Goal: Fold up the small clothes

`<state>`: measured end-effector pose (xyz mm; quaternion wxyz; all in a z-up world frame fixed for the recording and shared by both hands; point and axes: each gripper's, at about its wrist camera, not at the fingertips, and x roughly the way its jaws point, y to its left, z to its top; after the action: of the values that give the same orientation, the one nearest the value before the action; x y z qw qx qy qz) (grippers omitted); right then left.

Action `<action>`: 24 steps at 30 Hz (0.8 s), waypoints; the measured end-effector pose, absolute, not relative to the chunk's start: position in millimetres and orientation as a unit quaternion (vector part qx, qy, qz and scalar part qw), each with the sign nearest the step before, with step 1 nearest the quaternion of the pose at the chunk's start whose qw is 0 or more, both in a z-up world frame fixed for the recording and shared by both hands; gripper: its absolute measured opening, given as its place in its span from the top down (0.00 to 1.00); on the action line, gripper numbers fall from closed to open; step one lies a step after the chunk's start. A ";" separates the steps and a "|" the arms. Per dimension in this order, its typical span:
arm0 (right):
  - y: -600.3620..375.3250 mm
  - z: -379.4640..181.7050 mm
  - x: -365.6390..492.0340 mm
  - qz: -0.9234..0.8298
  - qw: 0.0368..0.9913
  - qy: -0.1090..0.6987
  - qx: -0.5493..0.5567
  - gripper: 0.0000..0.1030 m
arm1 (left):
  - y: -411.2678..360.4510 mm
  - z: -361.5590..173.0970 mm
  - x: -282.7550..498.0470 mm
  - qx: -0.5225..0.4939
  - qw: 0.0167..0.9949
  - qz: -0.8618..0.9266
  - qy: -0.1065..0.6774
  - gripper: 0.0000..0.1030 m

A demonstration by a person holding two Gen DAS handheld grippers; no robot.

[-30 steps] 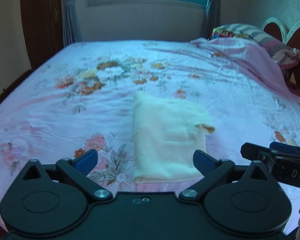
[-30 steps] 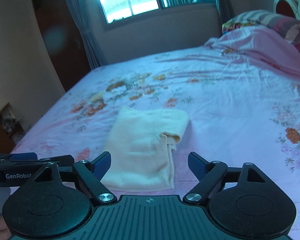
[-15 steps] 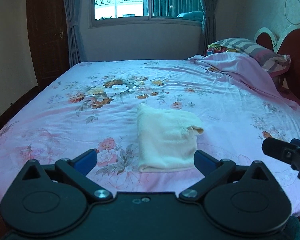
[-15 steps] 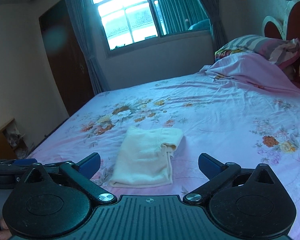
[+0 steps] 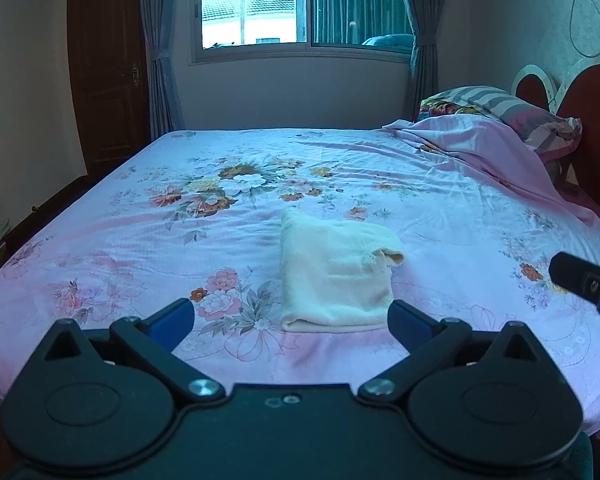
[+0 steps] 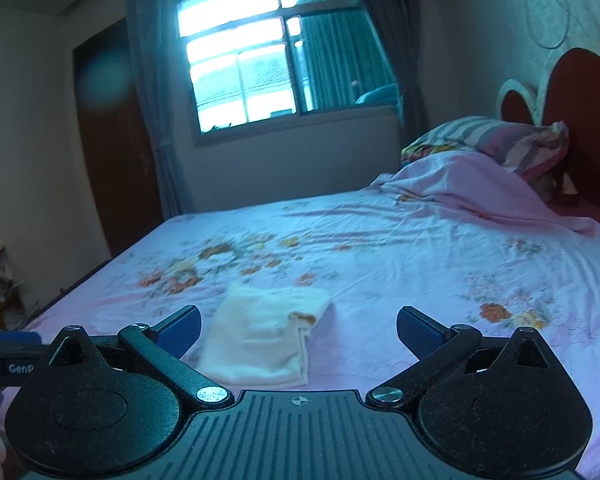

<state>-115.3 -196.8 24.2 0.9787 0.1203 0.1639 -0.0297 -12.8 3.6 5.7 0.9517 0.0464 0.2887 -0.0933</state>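
On the floral bed [image 5: 140, 240] lies the folded cream garment [image 5: 336, 276]; both left tongs [image 5: 292, 316] and right tongs [image 6: 298, 330] gape empty. Soft, light, floppy: best pinched at a corner edge.

Pink floral bedsheet [image 5: 140, 248] is spread under & ahead of tool. Striped pillow [image 5: 512, 116] w/ red headboard [image 5: 592, 128] is seen far right; window [image 5: 252, 4], curtains [image 5: 156, 40] straight ahead; dark door [image 5: 108, 80] far left.

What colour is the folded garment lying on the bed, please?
Cream, a pale off-white; the folded garment shows best in the left wrist view.
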 end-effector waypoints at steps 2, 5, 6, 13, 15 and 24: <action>-200.0 23.0 -116.8 -0.028 0.978 0.164 0.123 0.00 | 2.0 6.1 -13.4 0.049 0.952 -0.092 0.288 0.02; -203.7 20.4 -117.9 -0.030 0.977 0.166 0.128 0.00 | 1.0 5.6 -15.0 0.048 0.952 -0.094 0.288 0.02; -204.4 19.6 -117.7 -0.029 0.977 0.166 0.130 0.00 | 1.1 5.7 -15.1 0.046 0.951 -0.095 0.289 0.02; -204.2 16.6 -116.9 -0.025 0.976 0.173 0.129 0.00 | -0.3 6.5 -17.6 0.047 0.952 -0.095 0.286 0.02; -203.9 16.5 -115.0 -0.023 0.976 0.175 0.128 0.00 | -1.0 6.6 -18.0 0.047 0.953 -0.093 0.286 0.02; -203.5 15.9 -111.8 -0.022 0.975 0.179 0.130 0.00 | -2.9 7.4 -17.8 0.046 0.953 -0.094 0.286 0.02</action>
<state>-111.8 -203.5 15.9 0.9751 0.1298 0.1786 -0.0219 -17.9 -2.9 7.4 0.9526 0.0464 0.2858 -0.0936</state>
